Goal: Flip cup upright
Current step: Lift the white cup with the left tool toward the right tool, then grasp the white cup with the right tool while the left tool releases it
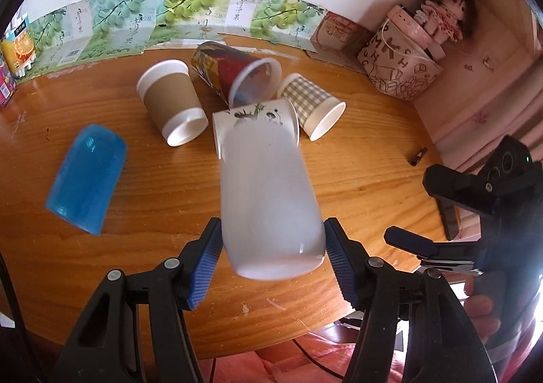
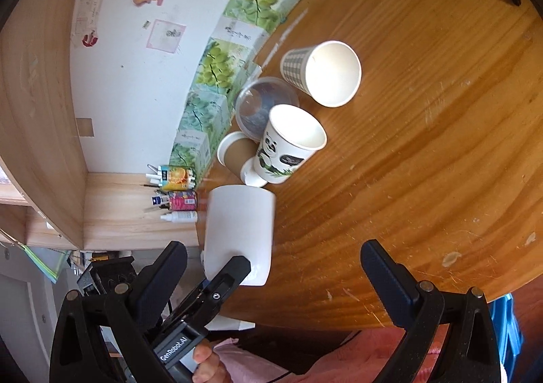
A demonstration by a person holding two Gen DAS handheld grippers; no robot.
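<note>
Our left gripper (image 1: 271, 247) had its jaws closed on the white cup (image 1: 268, 199), centre frame: light, smooth, slippery, gripped mid-wall. Our right gripper (image 2: 275, 267) stood wide open, empty.

Left wrist view: looks forward and down along the blue-padded left gripper (image 1: 271, 257) from the near edge of the round wooden table (image 1: 356, 179), facing the white wall and the row of grape-printed cartons (image 1: 190, 6); very near the frosted white plastic cup (image 1: 268, 199) that fills its centre.

Right wrist view: rolled sideways, so the wall stands at the left; looks across the same table (image 2: 424, 145) from beside its edge, between the black-fingered right gripper (image 2: 271, 267).

Shared: the frosted white cup (image 2: 241, 230), the panda-printed paper cup (image 1: 258, 120) (image 2: 288, 145), the grey checked paper cup (image 1: 312, 104) (image 2: 322, 72), the brown-sleeved paper cup (image 1: 171, 101) (image 2: 237, 153) and the cartons (image 2: 217, 67).

Cross-sight: the right gripper (image 1: 407, 240) shows at the left view's right edge.
</note>
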